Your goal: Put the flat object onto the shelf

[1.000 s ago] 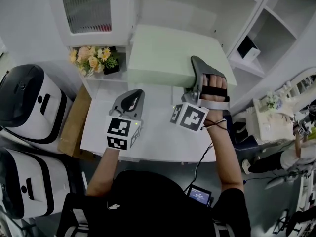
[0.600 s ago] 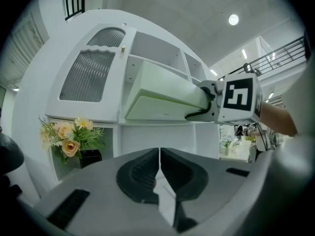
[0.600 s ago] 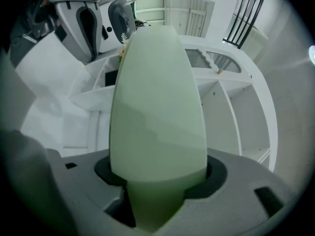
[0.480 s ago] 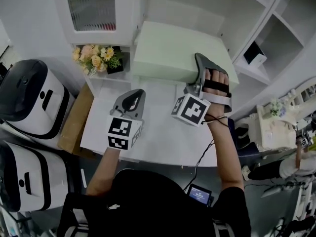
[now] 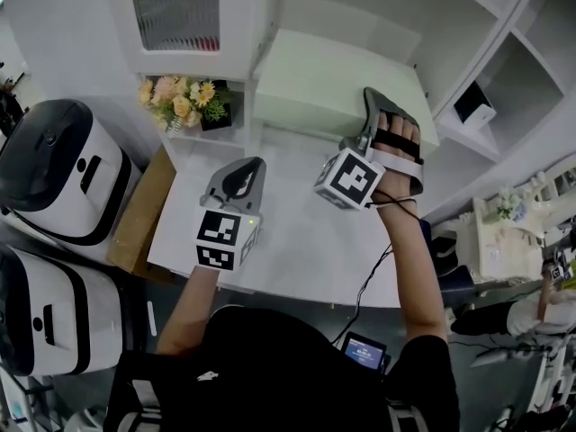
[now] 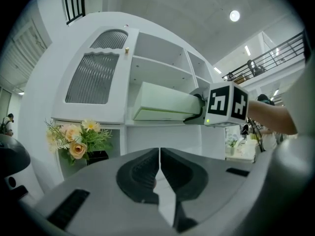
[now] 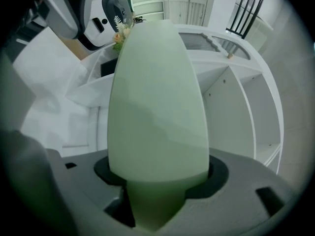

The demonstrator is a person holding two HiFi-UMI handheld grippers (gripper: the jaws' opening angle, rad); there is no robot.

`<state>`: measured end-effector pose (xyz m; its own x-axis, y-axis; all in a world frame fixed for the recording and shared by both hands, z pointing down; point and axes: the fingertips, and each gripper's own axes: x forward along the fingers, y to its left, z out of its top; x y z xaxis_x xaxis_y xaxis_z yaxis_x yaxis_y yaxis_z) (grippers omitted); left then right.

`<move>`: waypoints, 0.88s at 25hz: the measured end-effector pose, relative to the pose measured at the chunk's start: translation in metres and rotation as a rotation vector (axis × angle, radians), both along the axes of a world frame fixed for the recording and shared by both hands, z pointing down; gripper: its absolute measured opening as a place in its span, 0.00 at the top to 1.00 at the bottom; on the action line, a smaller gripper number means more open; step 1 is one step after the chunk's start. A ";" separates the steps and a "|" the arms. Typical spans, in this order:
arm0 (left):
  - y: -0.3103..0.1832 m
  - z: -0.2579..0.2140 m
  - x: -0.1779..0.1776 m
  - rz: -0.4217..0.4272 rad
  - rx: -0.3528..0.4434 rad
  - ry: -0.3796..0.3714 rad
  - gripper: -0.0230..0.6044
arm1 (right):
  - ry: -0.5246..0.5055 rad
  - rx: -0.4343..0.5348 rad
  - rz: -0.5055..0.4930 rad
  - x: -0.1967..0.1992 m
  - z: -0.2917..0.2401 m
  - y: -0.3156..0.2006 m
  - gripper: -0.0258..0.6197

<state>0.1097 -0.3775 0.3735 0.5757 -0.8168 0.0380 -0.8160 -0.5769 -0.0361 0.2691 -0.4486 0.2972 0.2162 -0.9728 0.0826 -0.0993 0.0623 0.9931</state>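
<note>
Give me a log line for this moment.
right gripper: jaws shut on flat green box | box: level, at shelf front, not released | left gripper: jaws shut, empty, over table

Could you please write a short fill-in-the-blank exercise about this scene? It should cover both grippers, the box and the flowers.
1. The right gripper is shut on a flat box of pale ____ colour.
2. The left gripper has its jaws together, with ____ between them.
3. The flowers stand in a small ____ pot.

Missing words: green; nothing; black
</note>
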 end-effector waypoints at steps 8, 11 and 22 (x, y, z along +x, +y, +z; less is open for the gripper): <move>-0.004 0.006 -0.003 -0.015 -0.011 -0.006 0.95 | -0.042 -0.058 0.008 0.006 0.005 -0.021 0.46; -0.006 0.008 -0.005 -0.020 -0.014 -0.014 0.95 | -0.056 -0.079 0.012 0.006 0.008 -0.029 0.44; -0.013 0.010 -0.016 -0.047 -0.024 -0.026 0.95 | -0.051 -0.092 0.066 0.016 0.008 -0.055 0.41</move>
